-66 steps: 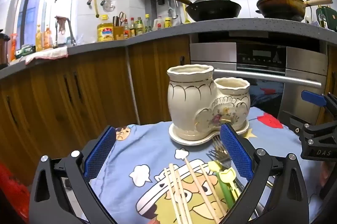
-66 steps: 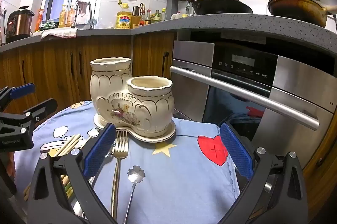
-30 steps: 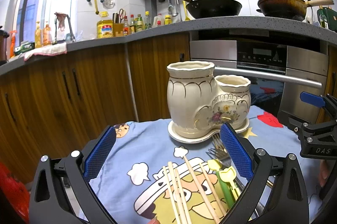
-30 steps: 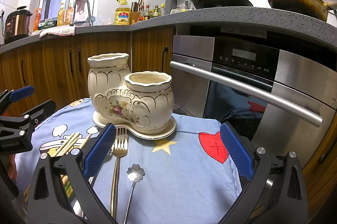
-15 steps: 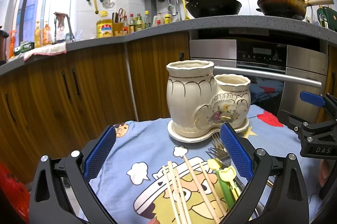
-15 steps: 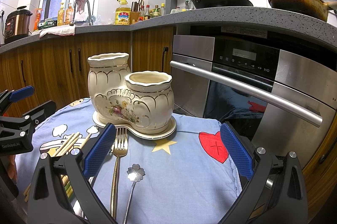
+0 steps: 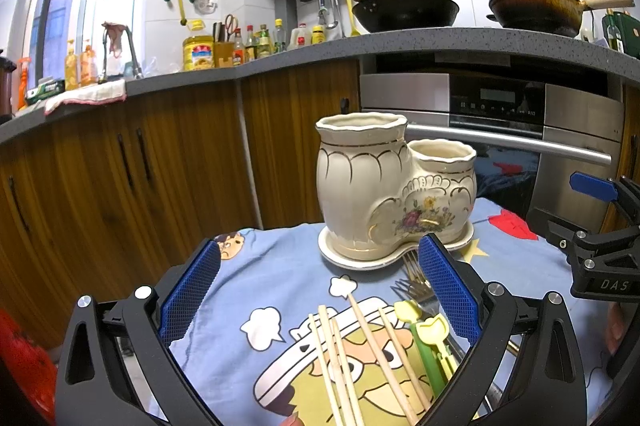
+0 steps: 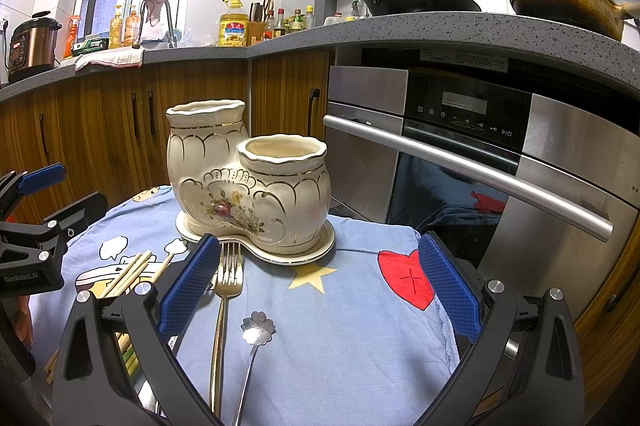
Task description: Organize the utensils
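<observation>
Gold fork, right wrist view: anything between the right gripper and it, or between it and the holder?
Nothing visible. The fork lies flat between the open right gripper fingers, tines toward the ceramic holder. A flower-head spoon lies beside it, apart.

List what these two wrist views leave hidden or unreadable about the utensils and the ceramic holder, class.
- Cream two-pot ceramic holder: inside hidden by its own walls in both views.
- Wooden chopsticks: lower ends cut off by the frame edge, left view.
- Gold fork and flower-headed steel spoon: handle ends leave the frame, right view.
- Forks: partly behind the left gripper's blue pad.
</observation>
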Tool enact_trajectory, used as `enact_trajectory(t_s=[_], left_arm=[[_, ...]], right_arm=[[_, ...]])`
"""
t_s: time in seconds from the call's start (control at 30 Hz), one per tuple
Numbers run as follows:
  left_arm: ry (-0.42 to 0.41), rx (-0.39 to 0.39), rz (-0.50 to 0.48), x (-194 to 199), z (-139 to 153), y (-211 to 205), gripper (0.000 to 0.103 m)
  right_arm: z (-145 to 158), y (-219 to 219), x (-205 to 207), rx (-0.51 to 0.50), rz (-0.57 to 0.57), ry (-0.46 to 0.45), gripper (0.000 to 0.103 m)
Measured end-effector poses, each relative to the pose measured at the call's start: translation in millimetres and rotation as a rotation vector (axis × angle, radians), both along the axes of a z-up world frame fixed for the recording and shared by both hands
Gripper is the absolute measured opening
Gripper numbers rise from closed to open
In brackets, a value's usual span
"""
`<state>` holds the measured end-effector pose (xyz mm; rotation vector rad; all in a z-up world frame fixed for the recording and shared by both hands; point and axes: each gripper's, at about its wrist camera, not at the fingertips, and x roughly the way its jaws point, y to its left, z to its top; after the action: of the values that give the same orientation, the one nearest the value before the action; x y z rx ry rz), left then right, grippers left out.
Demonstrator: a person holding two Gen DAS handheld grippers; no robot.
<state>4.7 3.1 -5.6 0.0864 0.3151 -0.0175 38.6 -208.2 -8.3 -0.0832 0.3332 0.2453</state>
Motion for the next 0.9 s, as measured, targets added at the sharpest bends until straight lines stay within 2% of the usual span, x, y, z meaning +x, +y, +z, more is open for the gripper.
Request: enact_trajectory(t_s=[0.63,0.73,0.9], left_arm=[[0.006,-0.001,0.001,0.9,-0.4,0.2,0.098],[0.019,-0.004,0.007,1.9,-2.1,1.6,0.098],[0.049,-0.003,0.058,5.4,-5.7,8.2,0.098]], right_arm=[[-2.3,-0.9,2.3,0.013,0.012,0.017,0.098],[-6.8,-5.0,9.2,0.037,0.068,0.073,0.098],[-15.8,-16.6,33.3,0.066,0.127,0.231,0.098]])
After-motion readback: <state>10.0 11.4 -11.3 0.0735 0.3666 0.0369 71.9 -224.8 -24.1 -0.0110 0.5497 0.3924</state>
